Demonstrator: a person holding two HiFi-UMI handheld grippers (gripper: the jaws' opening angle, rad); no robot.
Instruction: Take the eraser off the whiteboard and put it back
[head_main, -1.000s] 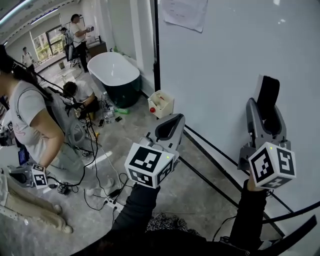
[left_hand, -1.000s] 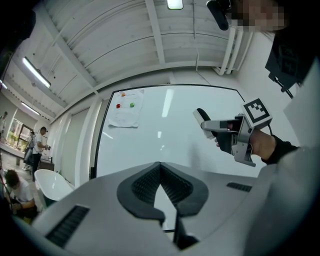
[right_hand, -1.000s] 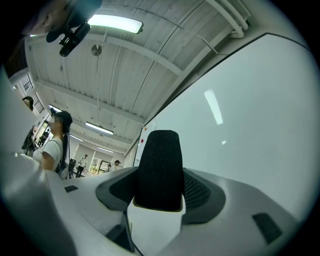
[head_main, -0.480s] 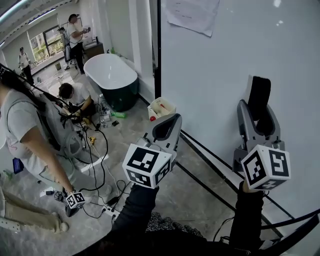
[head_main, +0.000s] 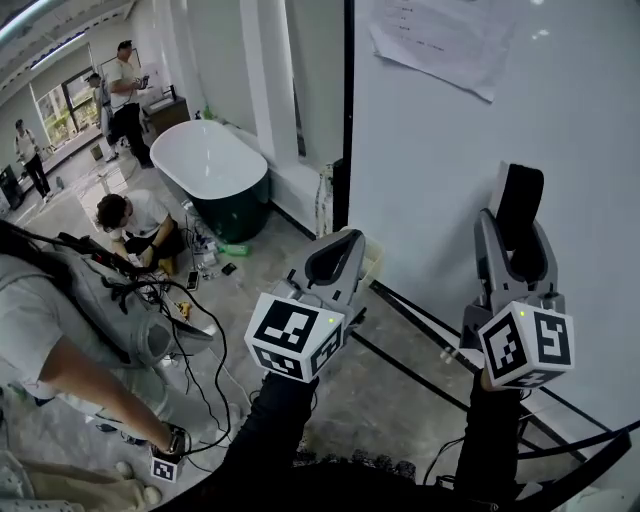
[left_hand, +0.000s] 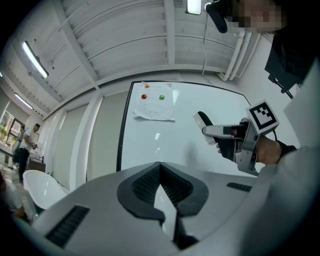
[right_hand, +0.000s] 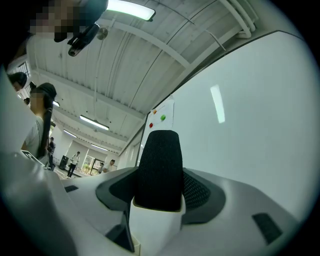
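The eraser (head_main: 520, 203), a white block with a black felt face, stands upright between the jaws of my right gripper (head_main: 515, 222), which is shut on it. It is held in front of the whiteboard (head_main: 440, 160); whether the felt touches the board cannot be told. In the right gripper view the eraser (right_hand: 159, 167) fills the middle, with the whiteboard (right_hand: 250, 115) to the right. My left gripper (head_main: 343, 250) is held out to the left of it, shut with nothing in it. The left gripper view shows its closed pads (left_hand: 150, 186) and, beyond, the right gripper with the eraser (left_hand: 203, 120).
A paper sheet (head_main: 440, 38) hangs on the board under a red and a green magnet (left_hand: 152, 97). On the floor to the left are a white and dark green bathtub (head_main: 212, 160), a crouching person (head_main: 130, 218), cables (head_main: 190, 310) and a bending person (head_main: 50, 335).
Both grippers have moved sideways along the whiteboard, so the paper sheet and board edge stand nearer. The eraser stays in the right gripper. The person at left has bent down.
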